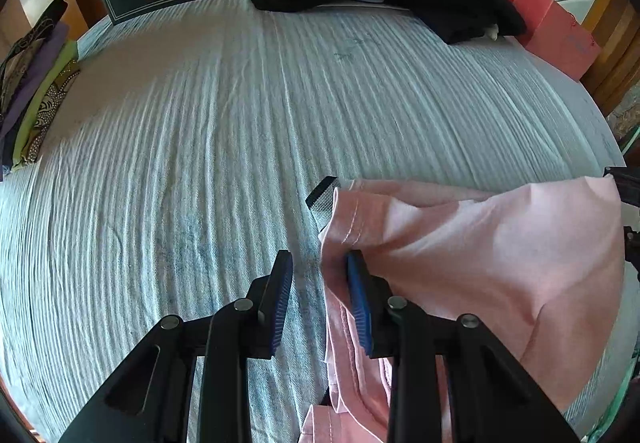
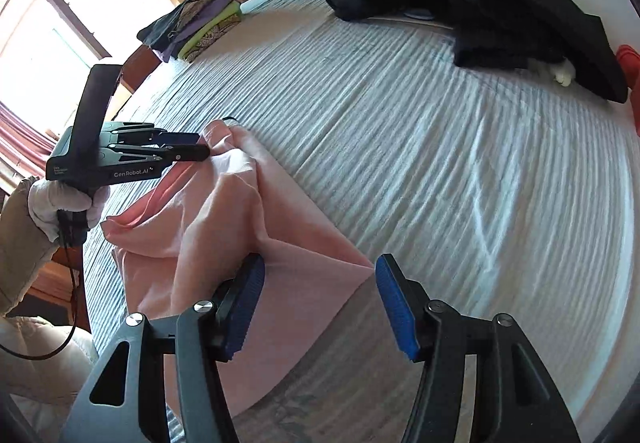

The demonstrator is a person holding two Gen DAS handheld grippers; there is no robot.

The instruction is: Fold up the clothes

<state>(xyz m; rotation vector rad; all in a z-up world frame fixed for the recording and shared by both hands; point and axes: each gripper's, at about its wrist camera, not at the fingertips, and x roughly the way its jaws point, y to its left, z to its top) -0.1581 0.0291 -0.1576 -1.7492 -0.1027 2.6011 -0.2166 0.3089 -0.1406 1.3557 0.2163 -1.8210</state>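
Left gripper point(image 1: 320, 275) and right gripper point(image 2: 320, 283), jaws apart.

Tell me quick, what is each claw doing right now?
Left claw: open, holding nothing; one finger touches the pink shirt.
Right claw: open, holding nothing, over the shirt's corner.

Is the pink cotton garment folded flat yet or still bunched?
Still bunched: the pink cotton garment lies crumpled with raised creases on the striped bedsheet, no neat fold visible.
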